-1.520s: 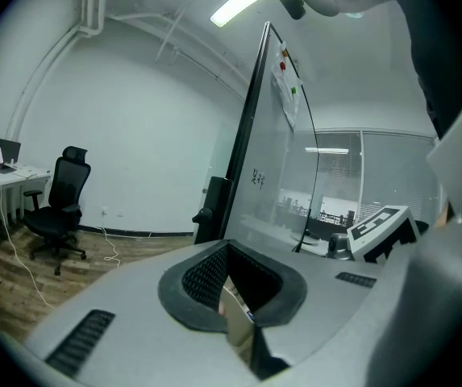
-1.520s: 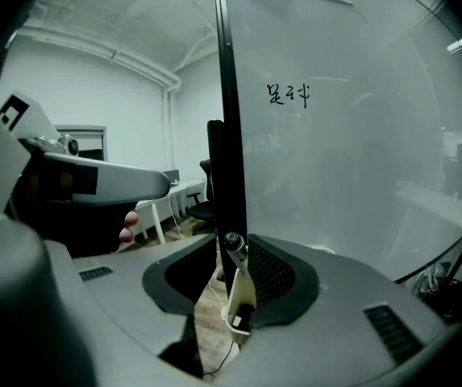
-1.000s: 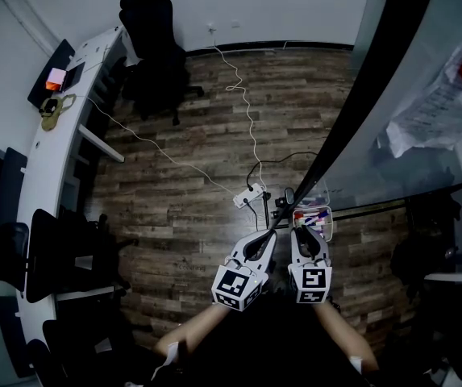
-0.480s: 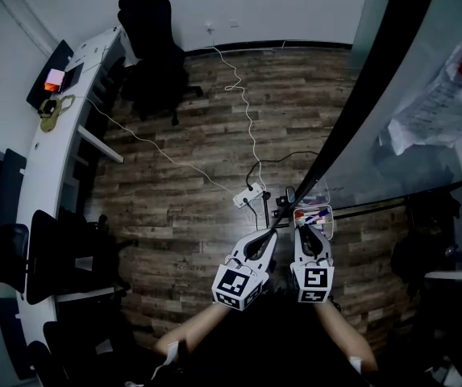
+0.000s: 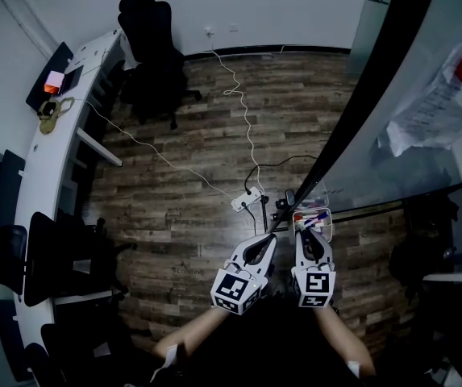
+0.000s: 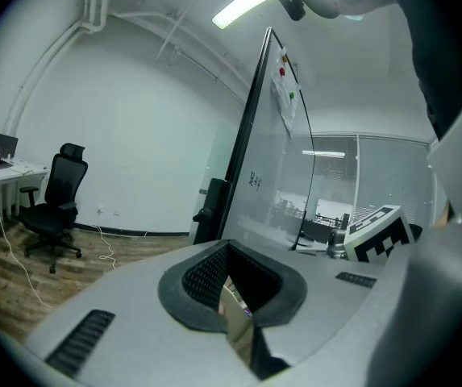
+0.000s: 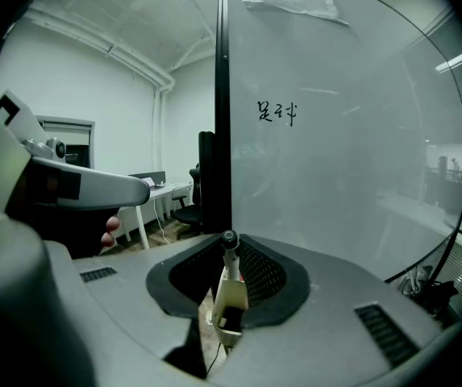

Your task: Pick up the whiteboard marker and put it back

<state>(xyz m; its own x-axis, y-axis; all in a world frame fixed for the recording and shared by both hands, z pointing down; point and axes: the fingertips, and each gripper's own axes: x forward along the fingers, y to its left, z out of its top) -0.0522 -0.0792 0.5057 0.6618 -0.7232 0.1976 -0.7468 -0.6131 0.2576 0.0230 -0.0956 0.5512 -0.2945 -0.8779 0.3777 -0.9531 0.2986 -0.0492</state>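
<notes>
Whiteboard marker point(image 7: 231, 264) is in our right gripper point(image 5: 309, 235), pinched upright with its black end on top.

Jaws on that side are squeezed right onto the barrel, so it's out of the clear tray point(image 5: 330, 226) down by the bottom edge of the whiteboard point(image 7: 335, 176), where we can see other pens point(image 5: 319, 215) lying, one red, one purplish. The gripper's nose sits just beside that tray. Our left gripper point(image 5: 264, 240) is right next to the right one, jaws pulled in to a thin slit with nothing between them. Further out on the wood floor point(image 5: 182, 176) there's a white power strip point(image 5: 243, 201).
</notes>
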